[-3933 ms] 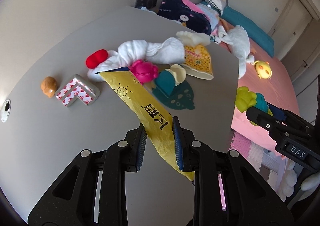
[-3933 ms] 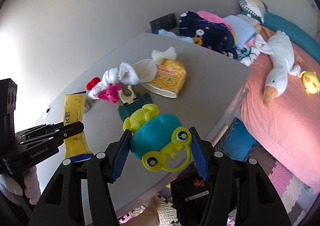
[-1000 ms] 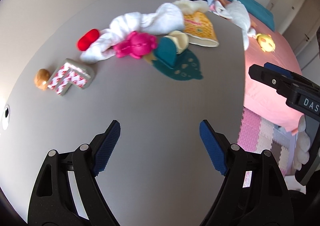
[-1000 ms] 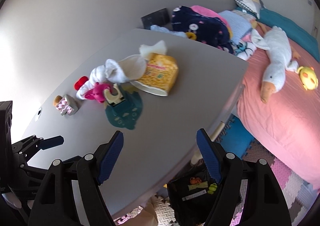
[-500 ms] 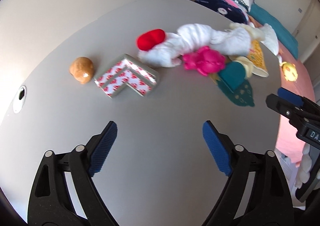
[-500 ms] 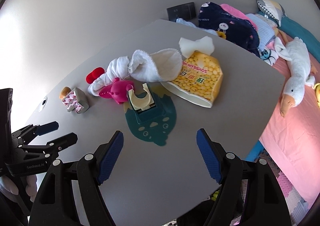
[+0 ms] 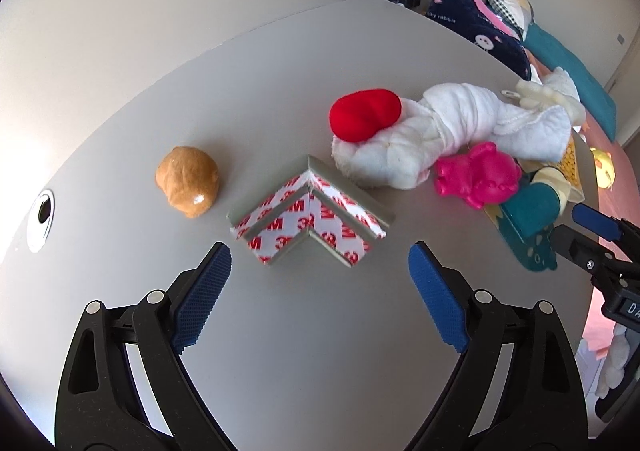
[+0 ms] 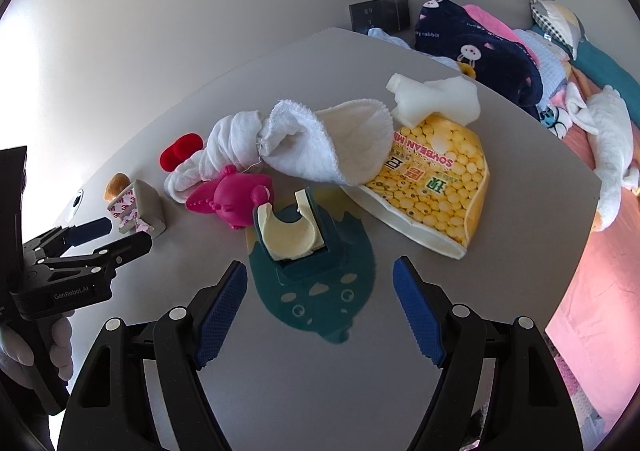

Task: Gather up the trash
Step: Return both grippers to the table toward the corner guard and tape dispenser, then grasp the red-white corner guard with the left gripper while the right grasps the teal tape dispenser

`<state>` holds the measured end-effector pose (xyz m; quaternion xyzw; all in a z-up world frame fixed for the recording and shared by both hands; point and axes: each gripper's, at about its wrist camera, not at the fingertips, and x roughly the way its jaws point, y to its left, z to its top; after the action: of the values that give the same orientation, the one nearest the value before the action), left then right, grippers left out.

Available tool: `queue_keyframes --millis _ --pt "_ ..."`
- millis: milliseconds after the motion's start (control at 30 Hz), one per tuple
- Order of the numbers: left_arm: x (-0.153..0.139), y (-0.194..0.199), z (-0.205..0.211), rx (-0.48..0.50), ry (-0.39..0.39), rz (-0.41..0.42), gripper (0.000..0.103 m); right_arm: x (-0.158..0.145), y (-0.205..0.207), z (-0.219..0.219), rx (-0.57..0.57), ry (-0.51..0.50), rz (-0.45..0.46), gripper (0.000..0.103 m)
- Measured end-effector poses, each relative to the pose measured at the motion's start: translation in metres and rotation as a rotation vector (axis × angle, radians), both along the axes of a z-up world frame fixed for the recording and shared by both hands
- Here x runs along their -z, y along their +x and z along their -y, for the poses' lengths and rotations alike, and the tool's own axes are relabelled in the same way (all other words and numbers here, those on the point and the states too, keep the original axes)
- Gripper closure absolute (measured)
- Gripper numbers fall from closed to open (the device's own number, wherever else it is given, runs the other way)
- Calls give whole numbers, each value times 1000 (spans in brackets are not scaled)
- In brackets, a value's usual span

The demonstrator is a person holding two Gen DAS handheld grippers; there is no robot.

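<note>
My left gripper (image 7: 318, 291) is open and empty, just short of an L-shaped grey corner guard with red and white 3M tape (image 7: 310, 221) on the grey table (image 7: 280, 371). My right gripper (image 8: 320, 311) is open and empty over a teal frog-shaped holder with a cream insert (image 8: 310, 263). A yellow soybean milk pouch (image 8: 432, 187) lies beyond it, with a white rolled towel (image 8: 304, 143), a pink toy (image 8: 236, 201) and a red piece (image 8: 180, 155). The left gripper (image 8: 108, 235) shows at the left of the right wrist view, next to the corner guard (image 8: 140, 211).
A brown lump (image 7: 188, 181) lies left of the corner guard, near a round cable hole (image 7: 42, 213). The table's right edge (image 8: 576, 251) drops to a pink bed (image 8: 600, 291) with a goose plush (image 8: 608, 147) and dark blanket (image 8: 480, 43). The right gripper (image 7: 592, 235) shows at right.
Both grippers let go of the yellow wrapper and the frog toy, which are gone from view. Both moved closer to the table; the left toward the corner guard, the right toward the teal holder.
</note>
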<state>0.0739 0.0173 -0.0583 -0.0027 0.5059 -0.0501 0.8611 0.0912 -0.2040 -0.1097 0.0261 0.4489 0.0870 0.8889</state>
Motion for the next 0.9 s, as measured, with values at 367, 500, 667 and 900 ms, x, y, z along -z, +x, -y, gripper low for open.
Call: queue_keyframes --millis 367,500,667,900 --pt "12 25 -1 -11 23 0 16 11 27 -9 -9 -45 14 27" --pt "13 27 -4 -19 25 23 19 14 31 -11 -18 -52 24 42" --pt "10 30 -8 -28 9 61 41 14 31 -19 -55 -60 13 64" --pt "10 31 -9 -35 0 61 43 12 24 -20 -71 -43 -10 65"
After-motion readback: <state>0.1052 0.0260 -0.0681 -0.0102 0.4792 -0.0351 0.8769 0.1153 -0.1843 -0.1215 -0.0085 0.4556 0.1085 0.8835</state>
